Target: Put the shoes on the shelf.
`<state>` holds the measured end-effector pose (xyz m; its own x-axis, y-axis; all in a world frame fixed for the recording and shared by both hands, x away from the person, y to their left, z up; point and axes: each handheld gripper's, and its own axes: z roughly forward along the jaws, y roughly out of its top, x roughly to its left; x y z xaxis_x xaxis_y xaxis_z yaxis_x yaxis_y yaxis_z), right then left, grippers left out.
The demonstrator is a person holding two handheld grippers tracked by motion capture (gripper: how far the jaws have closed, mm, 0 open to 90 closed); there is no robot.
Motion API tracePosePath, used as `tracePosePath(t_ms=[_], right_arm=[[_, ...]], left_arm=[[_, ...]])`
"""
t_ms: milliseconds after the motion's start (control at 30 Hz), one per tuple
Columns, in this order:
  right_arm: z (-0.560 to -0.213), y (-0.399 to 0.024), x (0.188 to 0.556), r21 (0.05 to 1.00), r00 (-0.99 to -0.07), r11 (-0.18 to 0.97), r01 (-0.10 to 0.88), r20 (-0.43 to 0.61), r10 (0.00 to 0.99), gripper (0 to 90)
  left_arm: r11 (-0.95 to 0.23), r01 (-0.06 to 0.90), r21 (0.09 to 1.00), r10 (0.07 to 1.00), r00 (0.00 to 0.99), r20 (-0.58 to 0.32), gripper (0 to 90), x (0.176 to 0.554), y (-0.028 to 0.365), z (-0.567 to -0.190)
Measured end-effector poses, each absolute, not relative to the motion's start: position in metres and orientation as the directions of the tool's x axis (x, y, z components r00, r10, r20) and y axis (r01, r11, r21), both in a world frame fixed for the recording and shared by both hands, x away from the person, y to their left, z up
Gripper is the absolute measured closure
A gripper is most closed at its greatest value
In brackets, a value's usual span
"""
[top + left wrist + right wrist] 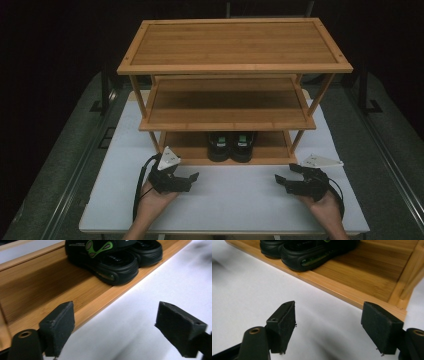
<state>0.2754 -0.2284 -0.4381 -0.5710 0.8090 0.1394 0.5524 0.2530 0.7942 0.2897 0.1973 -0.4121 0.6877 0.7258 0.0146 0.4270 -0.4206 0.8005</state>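
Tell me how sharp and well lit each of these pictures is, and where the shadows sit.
High view: soft and dim, dark surroundings, the shoes in shade under the rack. Left gripper view: jaws crisp, white table smeared at right. Right gripper view: sharp, a grey smear on the table at upper left.

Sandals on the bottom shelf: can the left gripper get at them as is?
Probably yes. The left gripper is open and empty, the sandals sit at the rack's open front, and bare table lies between.

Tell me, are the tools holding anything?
No. Both the left tool and the right tool are open with nothing between their jaws. The sandals sit untouched on the rack's bottom shelf.
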Motion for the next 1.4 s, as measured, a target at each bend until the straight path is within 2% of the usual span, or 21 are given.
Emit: tracePosePath(t_ms=[433,1400], right_arm=[[-0.443,-0.248,0.266,0.791,-0.545,0.24,0.563,0.137,0.827,25.3],[-0.444,-0.269,0.248,0.798,-0.52,0.22,0.561,0.132,0.844,21.1]], left_arm=[[-0.412,0.434,0.801,0.724,0.69,-0.001,10.0,0.288,0.21,-0.415],[-0.392,0.452,0.801,0.738,0.675,-0.019,9.7,0.276,0.242,-0.421]])
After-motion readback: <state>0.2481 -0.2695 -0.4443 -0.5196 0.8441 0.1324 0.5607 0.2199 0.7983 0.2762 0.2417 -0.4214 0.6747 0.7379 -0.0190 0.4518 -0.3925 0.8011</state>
